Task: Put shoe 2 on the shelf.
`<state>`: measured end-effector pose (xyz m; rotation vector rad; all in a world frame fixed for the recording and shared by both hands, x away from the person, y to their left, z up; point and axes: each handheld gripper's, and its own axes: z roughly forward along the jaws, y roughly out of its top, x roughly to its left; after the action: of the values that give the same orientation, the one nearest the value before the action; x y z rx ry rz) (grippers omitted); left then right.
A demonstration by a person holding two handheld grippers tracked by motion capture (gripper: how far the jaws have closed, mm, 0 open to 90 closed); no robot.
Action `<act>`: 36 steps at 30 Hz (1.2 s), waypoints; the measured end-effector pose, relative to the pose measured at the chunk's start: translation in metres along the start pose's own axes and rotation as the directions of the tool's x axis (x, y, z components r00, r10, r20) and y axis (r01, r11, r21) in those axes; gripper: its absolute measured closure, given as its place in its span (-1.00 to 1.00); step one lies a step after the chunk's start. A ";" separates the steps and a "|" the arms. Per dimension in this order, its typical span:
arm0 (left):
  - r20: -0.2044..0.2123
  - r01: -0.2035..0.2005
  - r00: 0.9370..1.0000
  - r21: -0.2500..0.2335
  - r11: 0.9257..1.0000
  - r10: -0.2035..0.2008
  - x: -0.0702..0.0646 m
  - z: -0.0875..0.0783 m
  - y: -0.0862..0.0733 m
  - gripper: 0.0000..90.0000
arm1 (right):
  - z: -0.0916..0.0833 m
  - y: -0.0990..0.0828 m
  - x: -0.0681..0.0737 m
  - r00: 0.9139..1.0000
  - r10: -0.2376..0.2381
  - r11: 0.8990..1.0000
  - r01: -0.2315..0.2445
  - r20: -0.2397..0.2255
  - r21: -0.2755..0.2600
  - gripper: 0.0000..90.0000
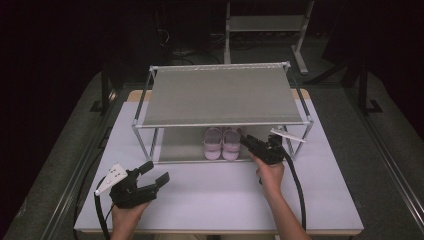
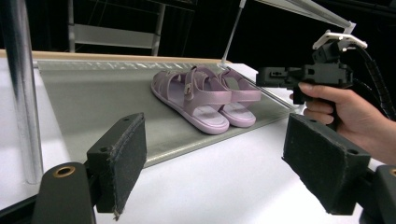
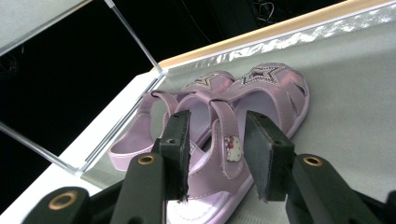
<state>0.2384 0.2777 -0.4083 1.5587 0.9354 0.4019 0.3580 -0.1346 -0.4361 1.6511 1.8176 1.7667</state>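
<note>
Right gripper (image 3: pixel 216 156) apparently astride sandal strap (image 3: pixel 223 122).

A pair of lilac children's sandals (image 2: pixel 205 100) stands side by side, upright, on the rack's lower shelf (image 2: pixel 93 100).

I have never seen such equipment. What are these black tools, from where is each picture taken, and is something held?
A person sits at a white table and holds a hand tool with two black jaws in each hand. The high view looks down from above; the other two come from cameras riding on the tools. The left gripper hangs open above the table, empty. The right gripper reaches toward a pair of lilac sandals standing side by side on the lower shelf of a metal rack. In the right gripper view its jaws are apart around a sandal strap, not squeezing it, so nothing is held.
</note>
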 end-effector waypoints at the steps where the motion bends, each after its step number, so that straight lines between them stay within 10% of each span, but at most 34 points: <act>1: 0.004 -0.001 1.000 0.005 1.000 0.001 0.000 0.000 -0.001 -0.53 | -0.003 0.001 0.001 1.000 0.001 1.000 -0.001 -0.002 -0.005 0.33; 36: 0.002 -0.010 1.000 0.011 1.000 0.010 0.000 0.000 -0.001 -0.53 | -0.035 -0.006 0.001 0.999 0.000 0.998 0.002 -0.041 0.057 0.15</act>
<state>0.2382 0.2773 -0.4094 1.5739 0.9302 0.4024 0.3295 -0.1546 -0.4289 1.6456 1.9027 1.7770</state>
